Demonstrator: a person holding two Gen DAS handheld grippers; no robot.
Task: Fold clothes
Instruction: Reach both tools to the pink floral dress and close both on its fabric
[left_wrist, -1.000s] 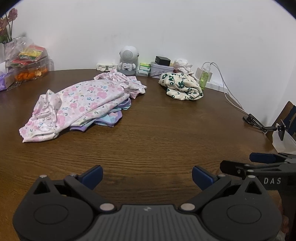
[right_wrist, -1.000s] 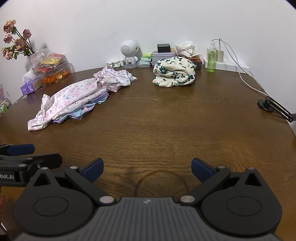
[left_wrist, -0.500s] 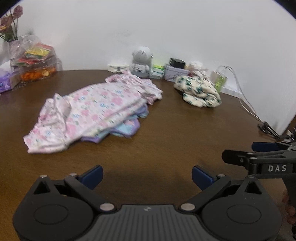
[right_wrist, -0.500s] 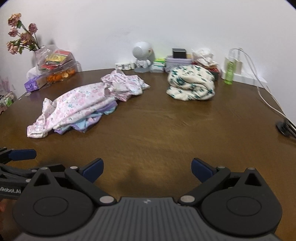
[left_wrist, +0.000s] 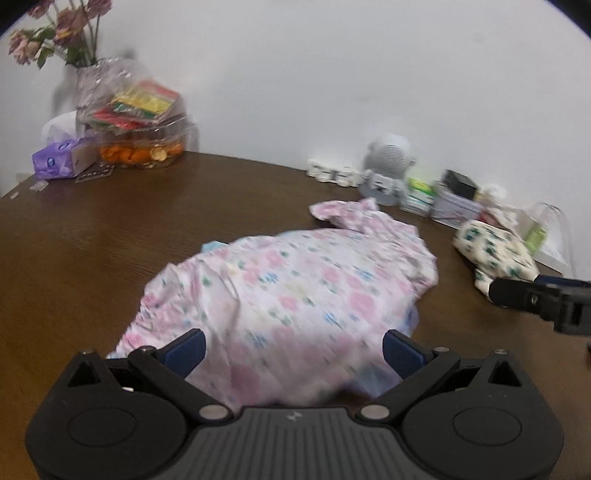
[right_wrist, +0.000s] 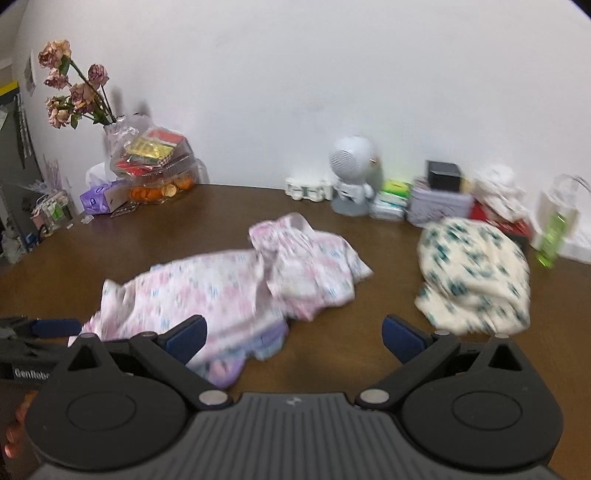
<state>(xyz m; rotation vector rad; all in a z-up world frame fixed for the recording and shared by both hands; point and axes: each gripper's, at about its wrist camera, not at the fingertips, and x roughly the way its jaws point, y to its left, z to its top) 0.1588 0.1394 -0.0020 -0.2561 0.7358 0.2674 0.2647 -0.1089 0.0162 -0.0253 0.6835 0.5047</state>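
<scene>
Right claw (right_wrist: 291, 338) open above table (right_wrist: 369, 306), pink floral garment (right_wrist: 221, 291) near left finger

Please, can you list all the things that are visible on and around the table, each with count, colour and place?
Floral garment: one, pink on white, table centre, over light blue and purple clothes.
Bundled garment: one, cream with dark green print, right of the pile.
Table: one, dark brown wood.
Robot-shaped figure: one, grey-white, by the wall.
Spray bottle: one, green, far right.
Dried flowers: one bunch, faded pink, far left.
Tissue box: one, purple, left.
Clear container: one, with orange contents, beside the tissue box.
Black box: one, on a grey tin.
Left hand-held gripper: one, black with blue pads, open.
Right hand-held gripper: same, open.
</scene>
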